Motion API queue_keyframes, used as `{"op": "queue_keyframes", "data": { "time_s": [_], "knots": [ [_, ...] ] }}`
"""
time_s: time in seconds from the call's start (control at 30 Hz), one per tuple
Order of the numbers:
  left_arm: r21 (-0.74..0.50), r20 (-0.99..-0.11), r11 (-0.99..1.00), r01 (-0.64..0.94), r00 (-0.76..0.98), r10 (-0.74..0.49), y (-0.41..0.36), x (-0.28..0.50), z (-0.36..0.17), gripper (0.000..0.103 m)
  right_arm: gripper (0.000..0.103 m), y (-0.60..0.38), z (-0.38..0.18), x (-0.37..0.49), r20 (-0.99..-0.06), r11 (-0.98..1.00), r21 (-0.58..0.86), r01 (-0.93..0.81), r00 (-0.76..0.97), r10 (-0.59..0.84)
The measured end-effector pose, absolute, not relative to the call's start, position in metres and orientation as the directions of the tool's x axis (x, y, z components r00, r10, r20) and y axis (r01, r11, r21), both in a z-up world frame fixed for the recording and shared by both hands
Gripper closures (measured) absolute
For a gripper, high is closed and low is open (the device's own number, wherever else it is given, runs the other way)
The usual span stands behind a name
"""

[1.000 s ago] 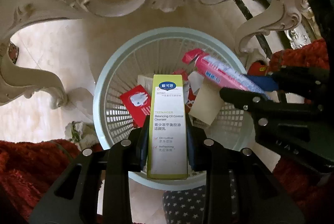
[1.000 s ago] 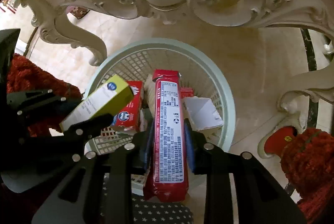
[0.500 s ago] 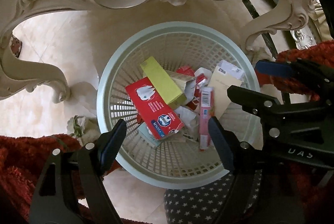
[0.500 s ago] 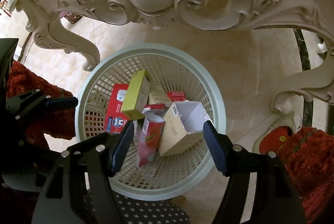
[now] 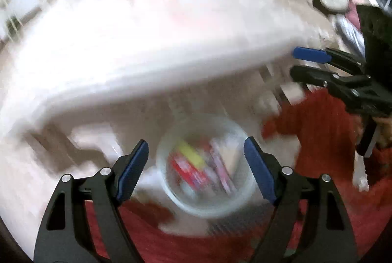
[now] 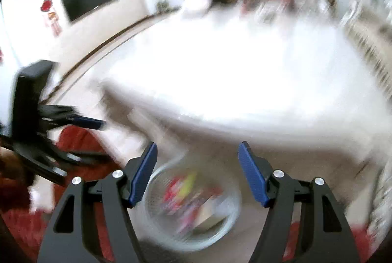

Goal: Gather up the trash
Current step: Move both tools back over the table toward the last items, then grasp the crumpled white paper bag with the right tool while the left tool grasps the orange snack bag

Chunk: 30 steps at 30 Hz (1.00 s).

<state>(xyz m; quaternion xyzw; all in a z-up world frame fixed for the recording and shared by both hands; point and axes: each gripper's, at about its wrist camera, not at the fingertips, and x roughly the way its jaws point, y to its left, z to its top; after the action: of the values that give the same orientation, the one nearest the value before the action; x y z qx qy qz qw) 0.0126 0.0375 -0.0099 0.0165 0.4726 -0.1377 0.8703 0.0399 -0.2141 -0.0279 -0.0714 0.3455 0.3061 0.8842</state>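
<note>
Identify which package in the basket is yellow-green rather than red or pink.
The yellow-green box lying in the white basket; the blurred wrappers beside it are red and pink.

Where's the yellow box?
In both wrist views the yellow box lies low in the white basket, beside the red packet, under the table.

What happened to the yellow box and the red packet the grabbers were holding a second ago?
Both got dropped into the basket. The left gripper and right gripper opened, now empty, and lifted away above the table. The basket stayed on the floor.
</note>
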Motion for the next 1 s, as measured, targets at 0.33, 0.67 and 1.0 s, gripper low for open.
{"op": "queue_keyframes", "data": {
  "time_s": [0.33, 0.67, 1.0],
  "knots": [
    [-0.11, -0.691, 0.994, 0.014, 0.718, -0.087, 0.086, 0.314, 0.049, 0.025, 0.038, -0.155, 0.019, 0.304, -0.566, 0.912, -0.073, -0.404, 0.769, 0.295],
    [-0.132, -0.756, 0.991, -0.031, 0.65, -0.081, 0.061, 0.494, 0.021, 0.025, 0.038, -0.118, -0.013, 0.432, -0.672, 0.899, -0.106, -0.425, 0.697, 0.25],
    [-0.076, -0.791, 0.994, -0.078, 0.612, -0.013, 0.058, 0.54, -0.015, 0.029, 0.057, -0.103, -0.026, 0.476, -0.735, 0.872, -0.1, -0.479, 0.626, 0.26]
  ]
}}
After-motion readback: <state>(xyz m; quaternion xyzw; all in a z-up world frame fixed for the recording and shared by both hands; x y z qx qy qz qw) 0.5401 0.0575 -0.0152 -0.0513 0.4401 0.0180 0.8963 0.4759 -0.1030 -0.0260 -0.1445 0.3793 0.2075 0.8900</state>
